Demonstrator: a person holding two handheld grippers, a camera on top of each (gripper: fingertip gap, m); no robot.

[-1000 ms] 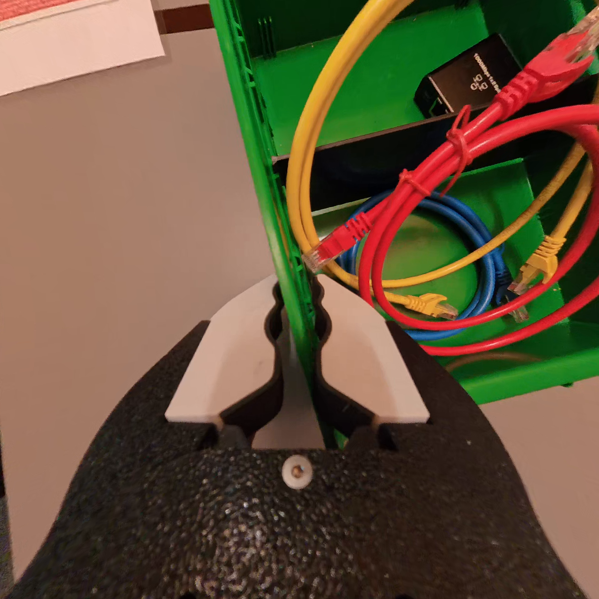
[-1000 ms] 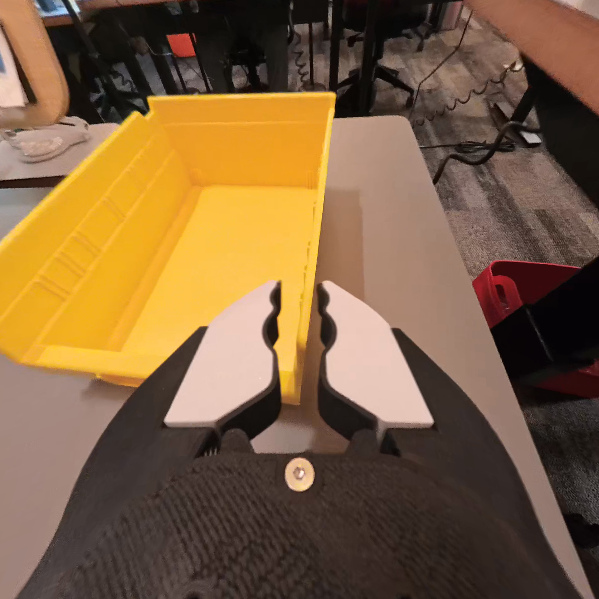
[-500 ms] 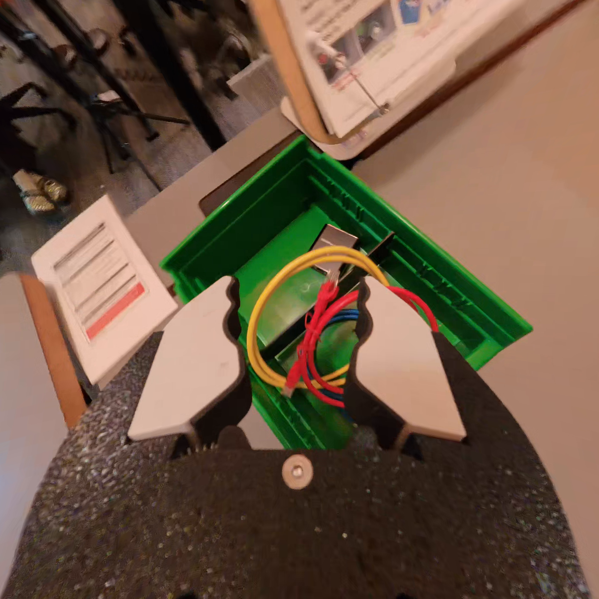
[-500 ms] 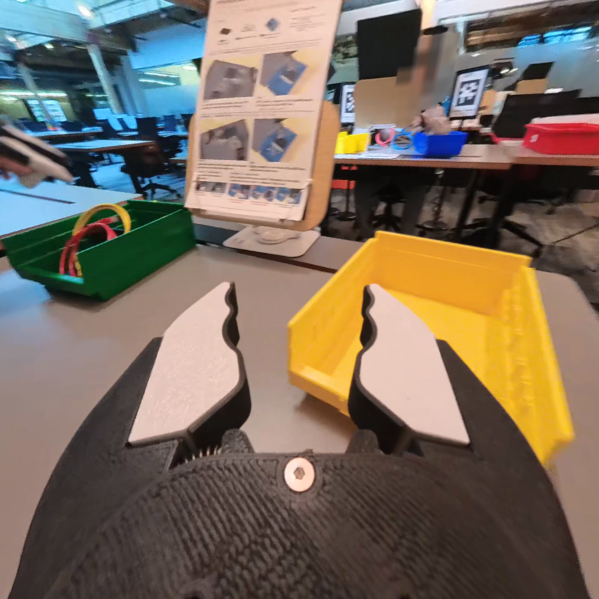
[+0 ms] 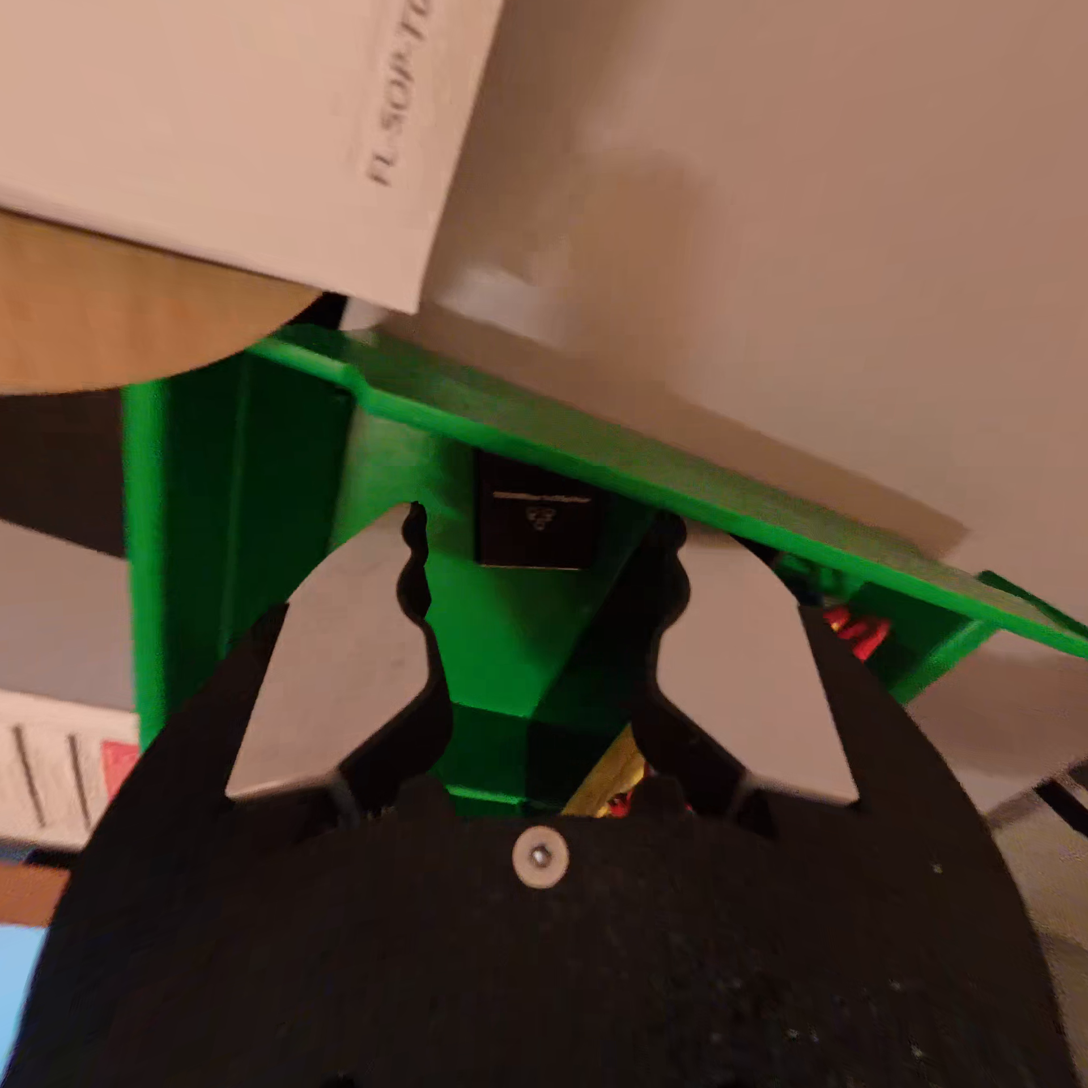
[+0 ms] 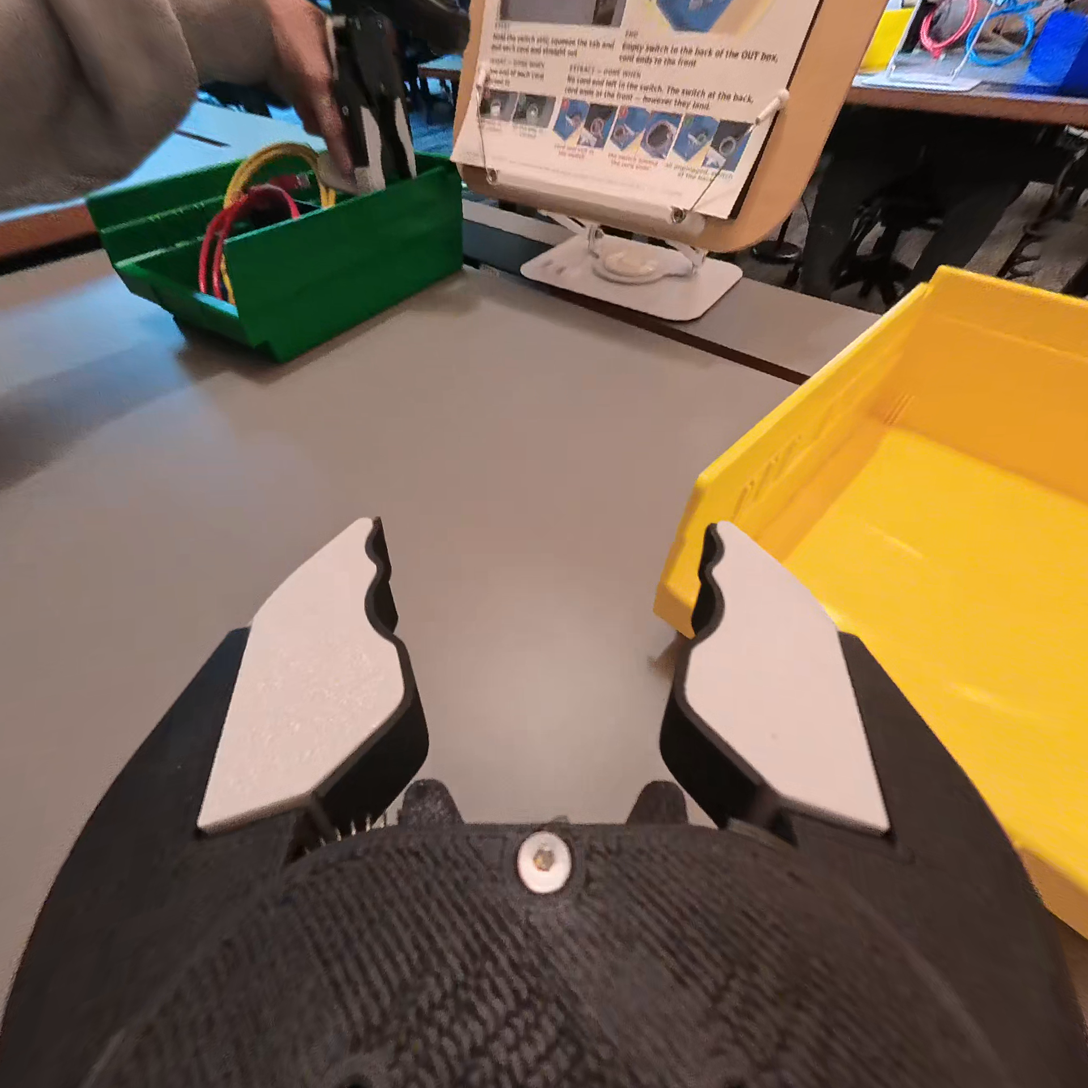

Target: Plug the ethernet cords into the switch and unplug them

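- Across the grey worktop [image 6: 500, 424], the layout is as it was half a second ago: the green bin [image 6: 329, 259] sits at 11 o'clock in the right wrist view, the empty yellow bin [image 6: 918, 530] at 3 o'clock, and a stand with an instruction sheet [image 6: 624, 106] at 12 o'clock between them.
- Half a second ago the left gripper [image 5: 544, 559] hovered above the green bin; now it has dropped inside, its fingers [image 5: 347, 642] spread wide and holding nothing. From the right wrist view it shows as a dark tool in a person's hand [image 6: 318, 100], dipping into the bin's far end.
- Against the bin's far wall lies the switch [image 5: 536, 518], a small black box at 12 o'clock, just beyond the left fingertips and between them. I judge the reach for the switch is under way, with the grasp not yet made.
- Behind the left gripper, the cords [image 6: 235, 235] loop up, red and yellow, none plugged in as far as I can tell; only scraps of them show at 5 o'clock in the left wrist view.
- Over bare worktop, the right gripper [image 6: 544, 547] has widened its fingers since then and grips nothing, well apart from the green bin.
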